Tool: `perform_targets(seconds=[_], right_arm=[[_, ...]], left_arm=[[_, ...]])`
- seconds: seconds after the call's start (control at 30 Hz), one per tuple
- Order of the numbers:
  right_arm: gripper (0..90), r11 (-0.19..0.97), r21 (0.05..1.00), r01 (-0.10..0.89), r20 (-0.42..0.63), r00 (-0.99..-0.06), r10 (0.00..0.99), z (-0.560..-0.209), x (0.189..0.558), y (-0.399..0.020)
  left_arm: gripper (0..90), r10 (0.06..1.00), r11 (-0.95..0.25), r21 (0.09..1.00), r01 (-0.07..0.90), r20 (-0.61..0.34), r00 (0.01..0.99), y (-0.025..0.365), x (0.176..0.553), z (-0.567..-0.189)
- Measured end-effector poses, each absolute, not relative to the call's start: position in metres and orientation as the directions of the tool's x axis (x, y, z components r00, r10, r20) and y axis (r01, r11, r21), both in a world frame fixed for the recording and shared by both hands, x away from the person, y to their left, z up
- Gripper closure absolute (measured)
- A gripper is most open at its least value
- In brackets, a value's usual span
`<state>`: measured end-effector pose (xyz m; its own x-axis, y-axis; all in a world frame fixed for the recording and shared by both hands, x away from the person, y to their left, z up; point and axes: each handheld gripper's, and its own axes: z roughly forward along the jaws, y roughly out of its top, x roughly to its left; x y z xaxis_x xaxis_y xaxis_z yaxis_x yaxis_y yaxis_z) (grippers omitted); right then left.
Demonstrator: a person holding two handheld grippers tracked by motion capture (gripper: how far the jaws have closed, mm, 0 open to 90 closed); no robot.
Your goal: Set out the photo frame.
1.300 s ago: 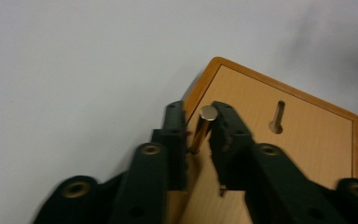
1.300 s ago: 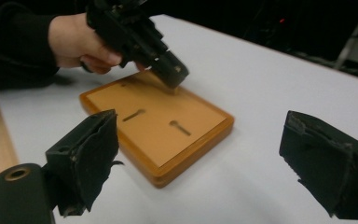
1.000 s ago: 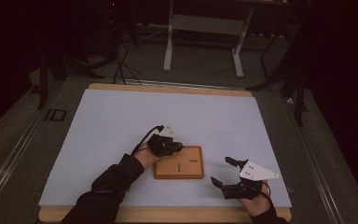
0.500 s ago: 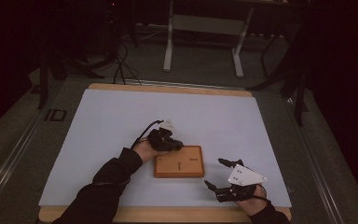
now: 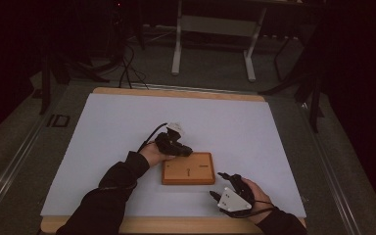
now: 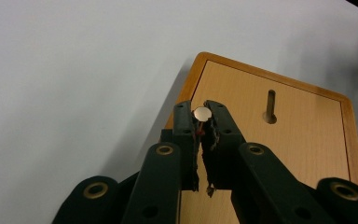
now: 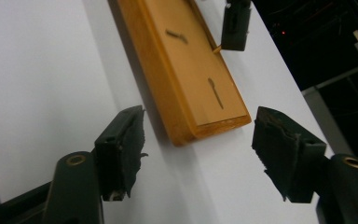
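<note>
2 pegs on unmarked wooden board (image 5: 188, 169); no writing legible.

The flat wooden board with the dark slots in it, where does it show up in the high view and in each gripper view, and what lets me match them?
High view: the flat wooden board lies on the white table sheet, centre, between both hands.
Left gripper view: right of centre, behind the left gripper, whose fingers pinch a small metal pin.
Right gripper view: upper middle, beyond the open right gripper.
Shared landmark: the board's dark slot.

Smooth wooden board (image 6: 279, 149), matt white table sheet (image 5: 127, 127), worn gripper pads (image 7: 128, 144).
</note>
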<state>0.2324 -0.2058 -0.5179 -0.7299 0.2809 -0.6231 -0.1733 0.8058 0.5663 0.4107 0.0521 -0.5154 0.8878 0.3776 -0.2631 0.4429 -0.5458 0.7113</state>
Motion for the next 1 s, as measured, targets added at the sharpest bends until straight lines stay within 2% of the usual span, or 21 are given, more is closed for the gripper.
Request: perform_targets(seconds=[0.13,0.2,0.27,0.33,0.5,0.53,0.67,1.0], right_arm=[[40.6,0.835,0.503,-0.224,-0.686,-0.691,0.228,-0.527,0.233,-0.2],[42.2,0.857,0.442,-0.266,-0.73,-0.662,0.171,-0.531,0.235,-0.199],[43.8,0.867,0.417,-0.274,-0.744,-0.65,0.152,-0.533,0.236,-0.198],[46.1,0.892,0.351,-0.285,-0.786,-0.607,0.116,-0.54,0.238,-0.194],[49.3,0.904,0.315,-0.29,-0.813,-0.573,0.099,-0.546,0.239,-0.191],[54.5,0.909,0.295,-0.294,-0.819,-0.567,0.083,-0.547,0.239,-0.189],[59.3,0.911,0.274,-0.308,-0.832,-0.551,0.064,-0.55,0.238,-0.187],[65.7,0.911,0.199,-0.361,-0.871,-0.491,-0.004,-0.551,0.236,-0.188]], left_arm=[[84.3,0.378,-0.544,0.708,0.451,-0.273,0.884,0.052,0.412,-0.515],[84.3,0.377,-0.545,0.707,0.45,-0.272,0.885,0.052,0.412,-0.515],[84.3,0.378,-0.546,0.706,0.452,-0.275,0.884,0.052,0.412,-0.515],[84.3,0.376,-0.548,0.705,0.451,-0.274,0.885,0.052,0.413,-0.515],[84.3,0.377,-0.547,0.703,0.454,-0.277,0.884,0.052,0.413,-0.515],[84.3,0.374,-0.55,0.703,0.451,-0.275,0.886,0.052,0.413,-0.515],[84.3,0.375,-0.548,0.703,0.453,-0.278,0.885,0.052,0.413,-0.515],[84.1,0.368,-0.546,0.7,0.46,-0.293,0.882,0.053,0.416,-0.515]])
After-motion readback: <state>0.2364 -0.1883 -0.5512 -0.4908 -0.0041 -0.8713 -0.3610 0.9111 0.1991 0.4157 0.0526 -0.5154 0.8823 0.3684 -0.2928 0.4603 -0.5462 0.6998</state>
